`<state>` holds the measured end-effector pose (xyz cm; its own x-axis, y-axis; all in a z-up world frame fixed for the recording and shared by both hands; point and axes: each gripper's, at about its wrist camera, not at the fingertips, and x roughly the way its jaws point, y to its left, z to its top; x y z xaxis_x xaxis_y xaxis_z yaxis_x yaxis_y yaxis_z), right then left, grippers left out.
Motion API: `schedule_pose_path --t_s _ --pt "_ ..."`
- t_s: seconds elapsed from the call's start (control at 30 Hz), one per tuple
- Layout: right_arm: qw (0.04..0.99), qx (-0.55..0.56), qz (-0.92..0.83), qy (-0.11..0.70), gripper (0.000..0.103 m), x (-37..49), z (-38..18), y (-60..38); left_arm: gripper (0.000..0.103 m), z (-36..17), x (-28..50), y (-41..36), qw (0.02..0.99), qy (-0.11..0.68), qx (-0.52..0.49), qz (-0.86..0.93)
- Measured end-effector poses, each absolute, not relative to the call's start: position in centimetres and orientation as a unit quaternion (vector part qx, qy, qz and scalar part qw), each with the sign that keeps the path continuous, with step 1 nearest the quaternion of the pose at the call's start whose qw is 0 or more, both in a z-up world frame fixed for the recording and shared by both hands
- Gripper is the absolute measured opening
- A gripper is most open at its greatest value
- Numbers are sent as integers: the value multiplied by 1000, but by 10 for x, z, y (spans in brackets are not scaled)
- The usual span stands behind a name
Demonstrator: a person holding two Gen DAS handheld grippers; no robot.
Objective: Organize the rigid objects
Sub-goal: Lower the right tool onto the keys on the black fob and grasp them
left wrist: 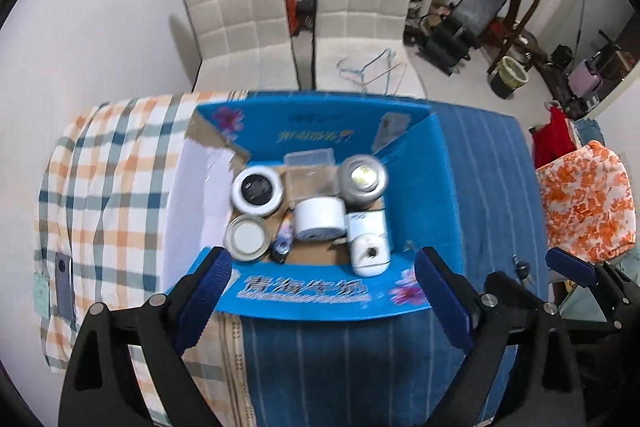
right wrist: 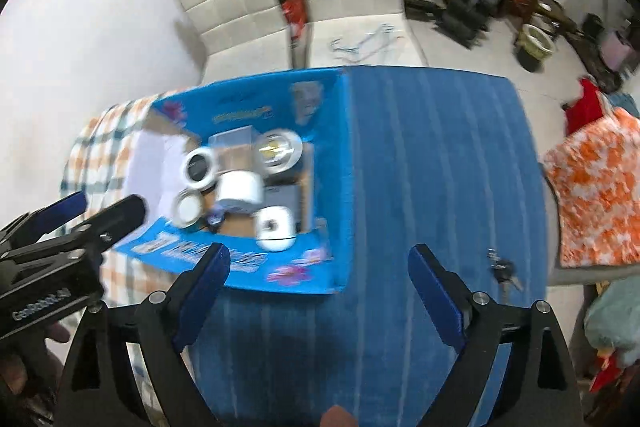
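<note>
A blue cardboard box (left wrist: 304, 293) (right wrist: 340, 155) stands open on the table. Inside lie a black-lidded jar (left wrist: 257, 189) (right wrist: 199, 165), a white-lidded tin (left wrist: 247, 237), a silver can (left wrist: 363, 179) (right wrist: 278, 149), a clear plastic case (left wrist: 310, 173), a white tub (left wrist: 320, 219), a white bottle on its side (left wrist: 369, 243) (right wrist: 275, 223) and a small dark bottle (left wrist: 282, 241). My left gripper (left wrist: 322, 267) (right wrist: 100, 207) hangs open above the box's near wall, holding nothing. My right gripper (right wrist: 319, 259) (left wrist: 536, 271) is open and empty over the blue cloth, right of the box.
The table wears a blue striped cloth (right wrist: 432, 167) and a plaid cloth (left wrist: 112, 179). A phone (left wrist: 64, 283) lies on the plaid part and keys (right wrist: 502, 269) on the blue part. Two white chairs (left wrist: 240, 19) stand behind; an orange floral cushion (left wrist: 588, 195) sits to the right.
</note>
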<state>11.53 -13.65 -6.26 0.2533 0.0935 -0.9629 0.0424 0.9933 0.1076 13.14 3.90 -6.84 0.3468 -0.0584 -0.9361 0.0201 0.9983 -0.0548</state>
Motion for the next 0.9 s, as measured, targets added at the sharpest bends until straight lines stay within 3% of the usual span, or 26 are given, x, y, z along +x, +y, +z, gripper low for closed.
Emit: schedule_pose_path --t_s 0.23,0.4,0.57,0.7,0.77,0.83,0.9 --pt "754 116 -121 635 93 105 -113 -255 94 -106 148 -6 811 584 -18 -25" --pt "703 180 -197 659 93 87 -181 -339 94 -144 160 -34 794 607 -31 -20" --pt "675 195 -206 681 93 83 -238 -376 94 -166 165 -58 778 627 -22 -25" --pt "649 148 -205 718 95 86 -279 -378 94 -174 164 -72 773 634 -5 -29" --pt "666 150 -207 701 95 84 -280 -377 94 -176 164 -76 771 636 3 -30" --pt "669 158 -210 695 83 81 -277 -378 94 -178 163 -78 769 638 7 -31" --pt "675 155 -207 691 41 83 -269 -373 94 -179 162 -78 768 639 10 -33"
